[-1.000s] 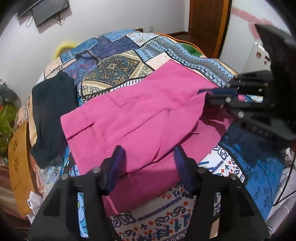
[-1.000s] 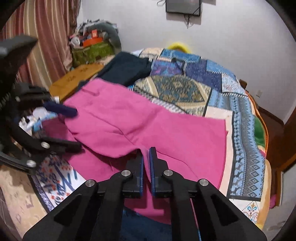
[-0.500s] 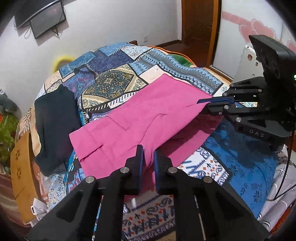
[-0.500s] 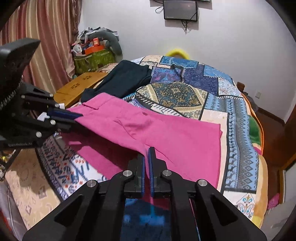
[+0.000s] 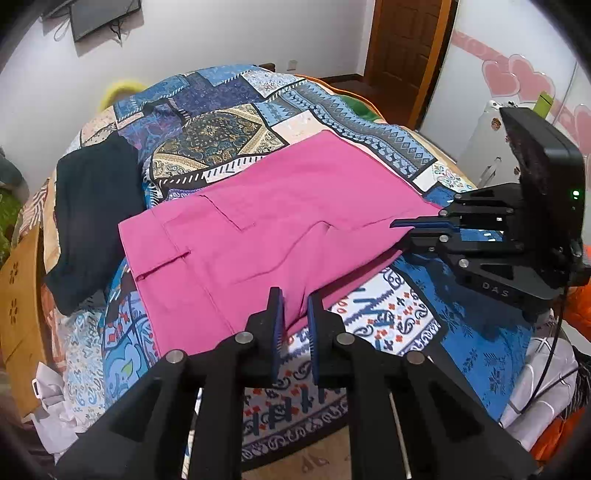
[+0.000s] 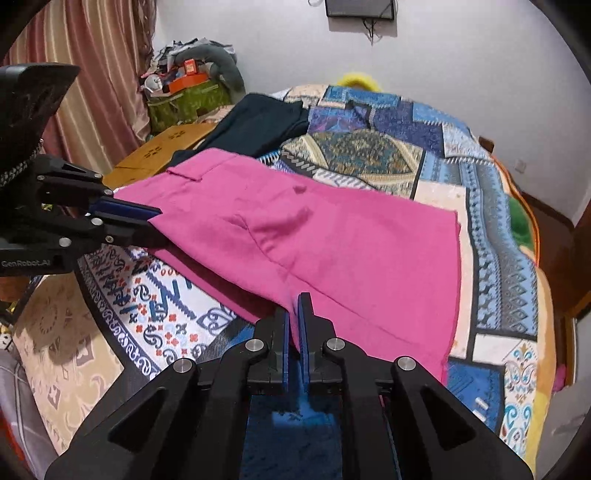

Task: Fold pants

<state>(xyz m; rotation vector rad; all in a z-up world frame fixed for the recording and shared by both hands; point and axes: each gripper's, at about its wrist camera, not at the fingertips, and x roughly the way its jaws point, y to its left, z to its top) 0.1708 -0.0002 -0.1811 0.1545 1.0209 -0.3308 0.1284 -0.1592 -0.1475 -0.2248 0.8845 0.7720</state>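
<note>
You are holding two grippers, one in each hand. Your left gripper (image 5: 294,295) is pinching the near edge of the pants (image 5: 266,221) close to the waist end; its two fingers are standing a little apart, with pink cloth between them. Your right gripper (image 6: 293,306) is gripping the same near edge closer to the hem, and its two fingers are pressing almost together on a thin fold of the cloth. In each wrist view the other gripper is showing at the side, also closed on the cloth.

There is one pair of pink pants. It is lying across the bed on the patchwork cover (image 5: 229,125). The near edge is rising off the cover where the two grippers are holding it. The far part is lying flat. One pocket flap and one waistband are showing on top.

Just beyond the waist end, one dark garment (image 5: 92,206) is lying on the cover, and its edge is touching or almost touching the pants. Beside the bed, one wooden table (image 6: 162,151) is standing. Far away, one screen (image 6: 360,8) is hanging on the white wall, and one brown door (image 5: 402,48) is standing in the corner.
</note>
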